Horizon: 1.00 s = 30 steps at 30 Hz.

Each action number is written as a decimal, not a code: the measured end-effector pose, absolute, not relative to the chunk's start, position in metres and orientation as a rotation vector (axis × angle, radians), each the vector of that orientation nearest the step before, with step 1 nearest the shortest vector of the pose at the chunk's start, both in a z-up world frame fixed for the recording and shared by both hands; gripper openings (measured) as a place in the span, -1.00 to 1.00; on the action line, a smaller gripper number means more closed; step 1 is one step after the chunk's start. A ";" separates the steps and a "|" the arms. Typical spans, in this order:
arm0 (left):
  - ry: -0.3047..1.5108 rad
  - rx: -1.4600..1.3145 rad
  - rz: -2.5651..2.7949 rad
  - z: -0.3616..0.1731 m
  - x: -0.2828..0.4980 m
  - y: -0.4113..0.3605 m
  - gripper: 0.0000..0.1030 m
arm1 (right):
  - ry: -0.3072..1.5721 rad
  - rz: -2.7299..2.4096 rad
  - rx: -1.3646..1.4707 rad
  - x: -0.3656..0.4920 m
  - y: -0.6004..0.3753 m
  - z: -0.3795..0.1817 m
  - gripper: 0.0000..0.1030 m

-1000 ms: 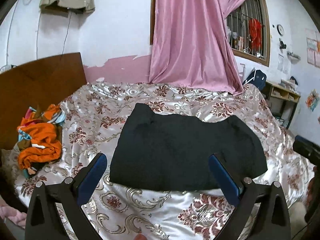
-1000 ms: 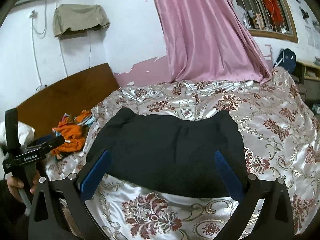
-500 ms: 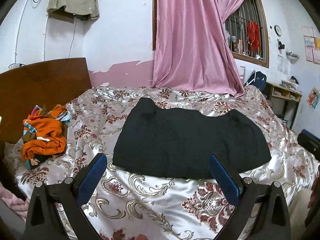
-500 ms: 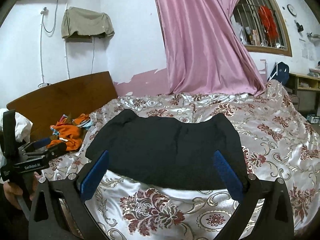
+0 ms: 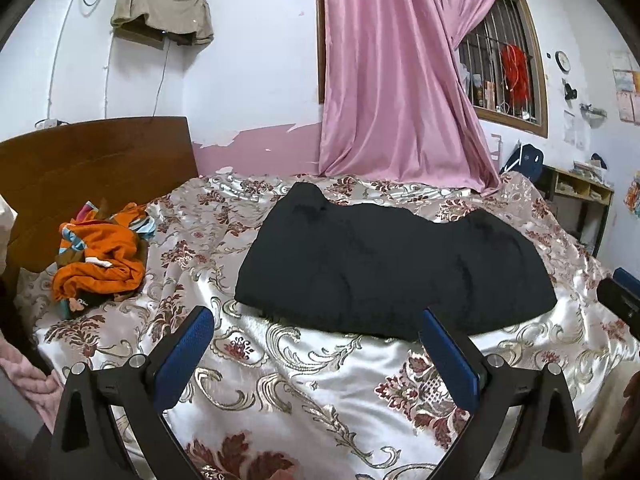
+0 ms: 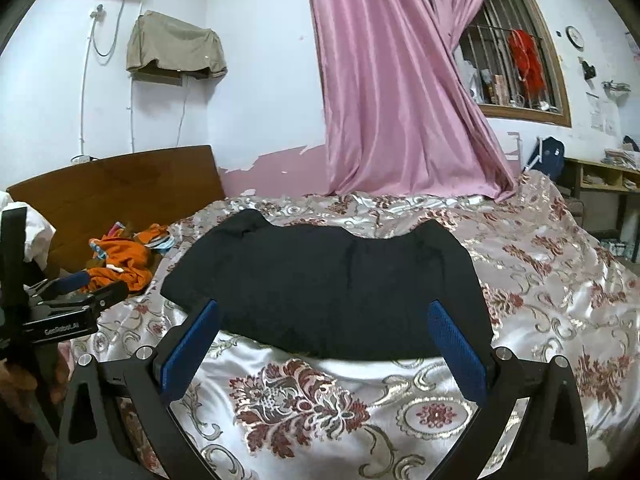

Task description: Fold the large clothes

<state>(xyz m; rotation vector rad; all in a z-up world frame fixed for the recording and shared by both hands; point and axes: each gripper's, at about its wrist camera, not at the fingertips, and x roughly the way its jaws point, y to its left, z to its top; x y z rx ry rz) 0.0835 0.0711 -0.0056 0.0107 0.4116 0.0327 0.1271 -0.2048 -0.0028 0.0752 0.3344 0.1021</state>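
A black folded garment lies flat on the floral satin bedspread; it also shows in the right wrist view. My left gripper is open and empty, held over the bed's near edge short of the garment. My right gripper is open and empty, its blue pads just in front of the garment's near edge. The left gripper also shows at the left edge of the right wrist view, and the right one at the right edge of the left wrist view.
A pile of orange clothes lies at the bed's left by the wooden headboard. A pink curtain hangs behind the bed. A barred window and a wooden shelf are at the right.
Both grippers have drawn back and lowered away from the black garment, so more bedspread shows in front. The garment has not moved. Both stay open.
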 end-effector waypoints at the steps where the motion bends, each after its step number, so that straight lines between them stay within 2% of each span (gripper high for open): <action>1: 0.415 0.022 0.032 -0.008 0.083 0.069 0.99 | 0.339 0.096 0.081 0.127 -0.206 -0.005 0.97; 30: 0.392 -0.011 0.035 -0.058 0.068 0.061 0.99 | 0.438 0.067 0.034 0.124 -0.200 -0.047 0.97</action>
